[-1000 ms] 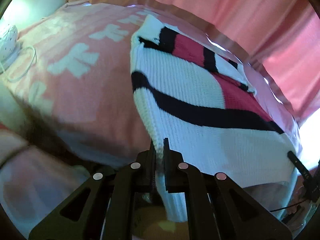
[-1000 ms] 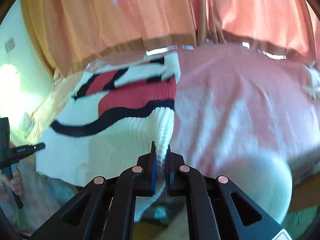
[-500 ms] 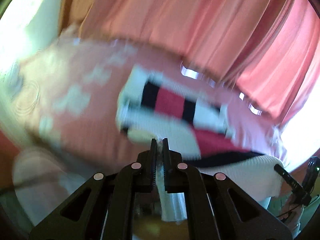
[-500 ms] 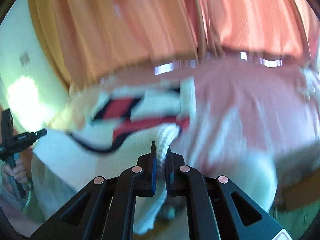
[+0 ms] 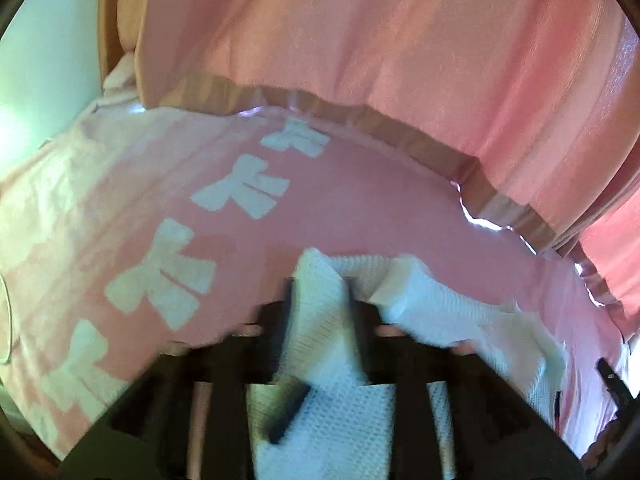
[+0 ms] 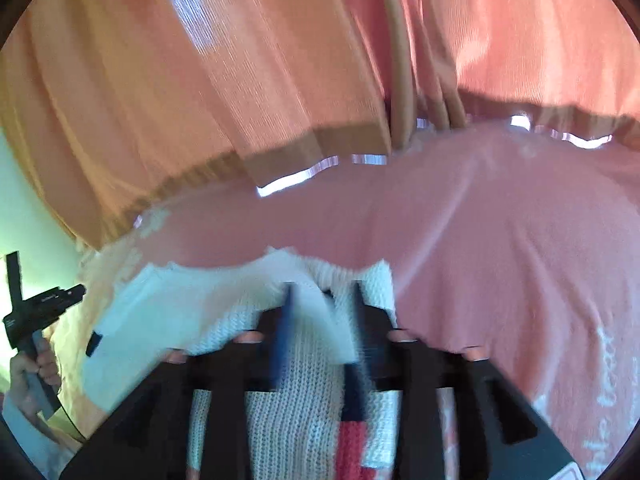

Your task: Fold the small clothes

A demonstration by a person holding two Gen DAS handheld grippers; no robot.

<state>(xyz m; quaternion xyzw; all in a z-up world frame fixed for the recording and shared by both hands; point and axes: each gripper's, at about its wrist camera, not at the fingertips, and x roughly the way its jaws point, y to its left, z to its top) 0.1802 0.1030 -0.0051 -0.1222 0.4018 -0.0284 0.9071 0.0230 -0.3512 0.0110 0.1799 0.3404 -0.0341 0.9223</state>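
A white knit sweater (image 5: 432, 312) with black and red stripes lies on the pink bedspread (image 5: 360, 208), its near half folded over toward the far side. My left gripper (image 5: 318, 292) has its jaws apart with a fold of the sweater's hem lying between them. My right gripper (image 6: 322, 300) also has its jaws apart, with the sweater's (image 6: 292, 380) other hem corner loose between them. The left gripper (image 6: 36, 312) and the hand that holds it show at the left of the right wrist view. Both views are blurred by motion.
Pink-orange curtains (image 5: 400, 40) hang along the far edge of the bed. The bedspread carries white bow prints (image 5: 160, 276) on the left. A pale wall (image 5: 36, 60) is at the far left.
Both grippers carried the sweater's near hem up and forward over its far half, then lowered it. Their jaws, shut on the hem before, now stand apart.
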